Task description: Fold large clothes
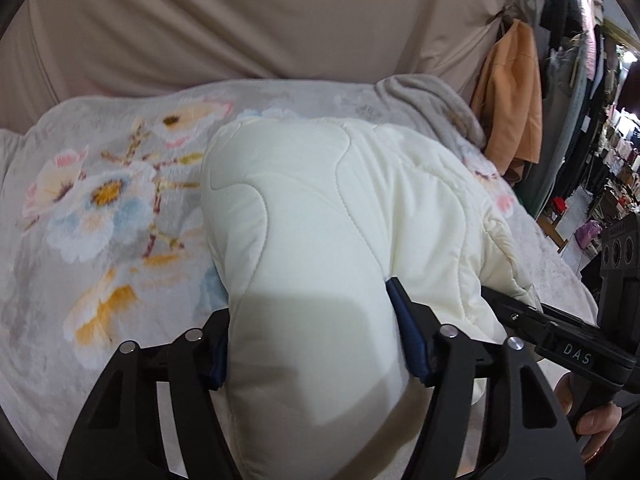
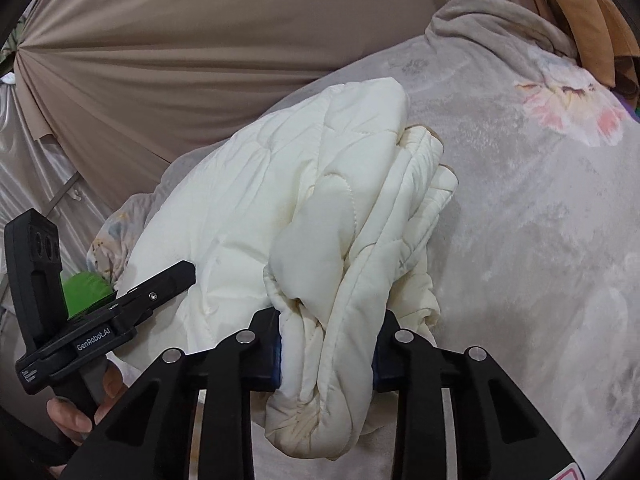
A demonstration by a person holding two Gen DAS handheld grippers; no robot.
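Note:
A cream quilted jacket [image 1: 316,216] lies folded in a thick bundle on a floral blanket [image 1: 100,208]. My left gripper [image 1: 312,340] is shut on the near left end of the bundle, padded fabric filling the space between its blue pads [image 1: 408,332]. My right gripper [image 2: 326,356] is shut on the near right end of the jacket [image 2: 280,200], where several bunched layers and a cuff hang between its fingers. Each gripper shows at the edge of the other's view: the right one in the left wrist view [image 1: 560,332], the left one in the right wrist view [image 2: 120,308].
The grey floral blanket [image 2: 520,220] covers the whole work surface. A beige draped cloth [image 1: 260,20] hangs behind it. An orange garment [image 1: 508,92] and racks of clothes [image 1: 600,120] stand at the far right. A green object [image 2: 84,288] sits at the left.

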